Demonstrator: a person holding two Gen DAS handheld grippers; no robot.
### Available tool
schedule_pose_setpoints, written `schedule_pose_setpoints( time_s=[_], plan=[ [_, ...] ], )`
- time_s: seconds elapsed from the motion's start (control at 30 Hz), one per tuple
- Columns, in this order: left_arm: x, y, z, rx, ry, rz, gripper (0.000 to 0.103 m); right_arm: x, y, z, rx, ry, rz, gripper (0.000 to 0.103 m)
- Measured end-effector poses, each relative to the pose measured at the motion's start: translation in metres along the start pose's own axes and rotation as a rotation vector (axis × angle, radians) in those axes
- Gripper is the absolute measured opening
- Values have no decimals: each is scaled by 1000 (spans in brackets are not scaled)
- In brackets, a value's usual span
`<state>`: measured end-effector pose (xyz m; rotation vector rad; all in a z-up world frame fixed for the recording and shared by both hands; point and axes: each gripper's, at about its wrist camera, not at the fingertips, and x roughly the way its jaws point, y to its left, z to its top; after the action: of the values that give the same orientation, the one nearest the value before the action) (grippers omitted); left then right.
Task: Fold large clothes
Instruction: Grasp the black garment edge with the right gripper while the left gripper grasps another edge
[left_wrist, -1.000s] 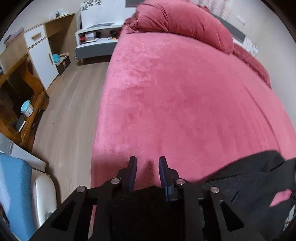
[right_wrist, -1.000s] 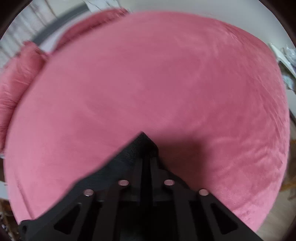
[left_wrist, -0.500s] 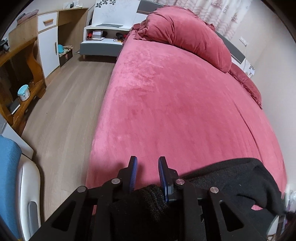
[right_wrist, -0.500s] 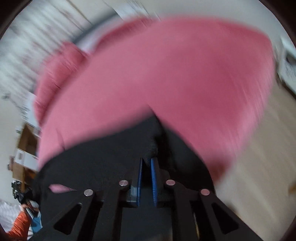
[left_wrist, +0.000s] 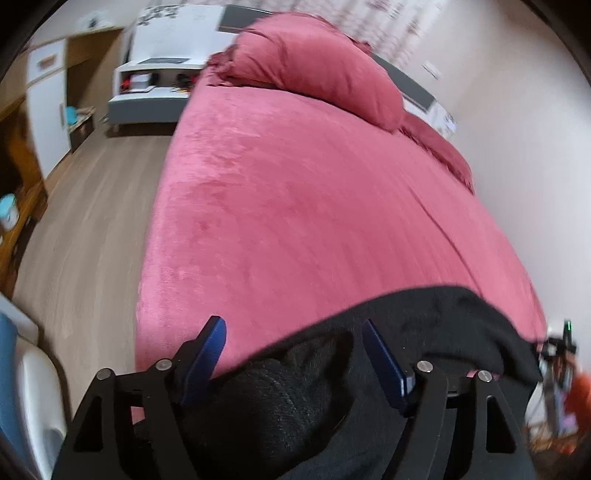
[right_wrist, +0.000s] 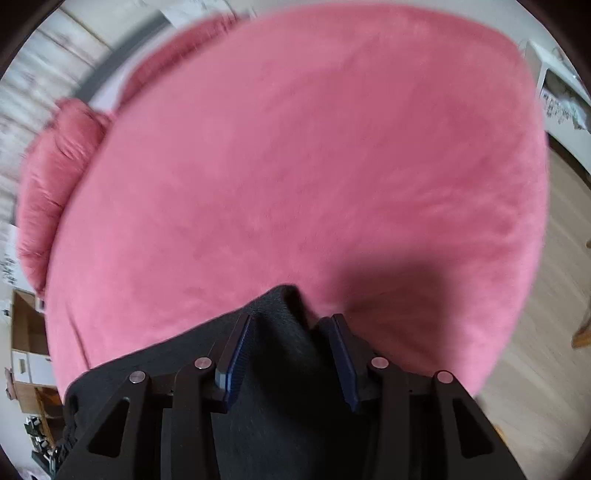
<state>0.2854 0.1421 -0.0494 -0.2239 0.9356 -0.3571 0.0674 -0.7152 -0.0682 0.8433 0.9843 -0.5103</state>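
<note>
A black knitted garment (left_wrist: 424, 325) lies bunched at the near edge of a pink bed (left_wrist: 295, 206). My left gripper (left_wrist: 293, 326) is open, its blue fingers spread wide, with black cloth lying loose between them. In the right wrist view the same black garment (right_wrist: 280, 332) rises in a peak between the blue fingers of my right gripper (right_wrist: 291, 319), which is open too. The pink bed (right_wrist: 295, 166) fills that view. The part of the garment under both grippers is hidden.
A large pink pillow (left_wrist: 317, 59) and a second cushion (left_wrist: 439, 151) lie at the head of the bed. A white bedside unit (left_wrist: 155, 85) and wooden cupboards (left_wrist: 40, 103) stand left, across a wooden floor (left_wrist: 85, 229). A wall (left_wrist: 528, 122) runs along the right.
Both grippers were shut on the black garment and have now opened, letting it drop onto the bed's near edge. More of the garment now lies spread on the bed.
</note>
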Motion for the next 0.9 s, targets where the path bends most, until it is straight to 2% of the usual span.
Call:
schedule_pose_setpoints(
  time_s=[0.1,0.17,0.23,0.3,0.4,0.5,0.6,0.67,0.7,0.73,0.77,0.83,0.9],
  plan=[
    [1,-3,-2,55,29,2,79,15,7,7,33,31,61,45],
    [4,-6,-4,93,42,14,81,18,16,11,19,25,63,39],
    [10,-12,-6,162,54,54,82,17,26,9,-11,21,21,26],
    [13,-12,-8,188,59,69,82,15,30,8,-34,17,9,19],
    [15,-6,-9,162,69,54,80,3,41,8,-82,-12,-18,14],
    [7,-2,-11,141,79,16,81,-10,47,7,-94,-26,-8,14],
    [-3,-4,-16,148,77,-2,82,-16,46,6,-104,-12,17,20],
    [-1,-9,-17,166,67,30,81,-12,47,6,-101,9,20,24],
    [2,-11,-17,180,71,60,74,-9,47,5,-89,13,8,24],
    [5,-15,-17,195,73,89,47,-5,48,4,-74,13,-1,18],
    [8,-18,-16,215,83,124,37,-5,49,5,-62,8,-8,14],
    [9,-25,-12,229,88,164,33,-1,59,9,-56,-11,-19,8],
    [3,-26,-3,199,68,181,31,-14,73,12,-69,-51,-23,8]
  ],
)
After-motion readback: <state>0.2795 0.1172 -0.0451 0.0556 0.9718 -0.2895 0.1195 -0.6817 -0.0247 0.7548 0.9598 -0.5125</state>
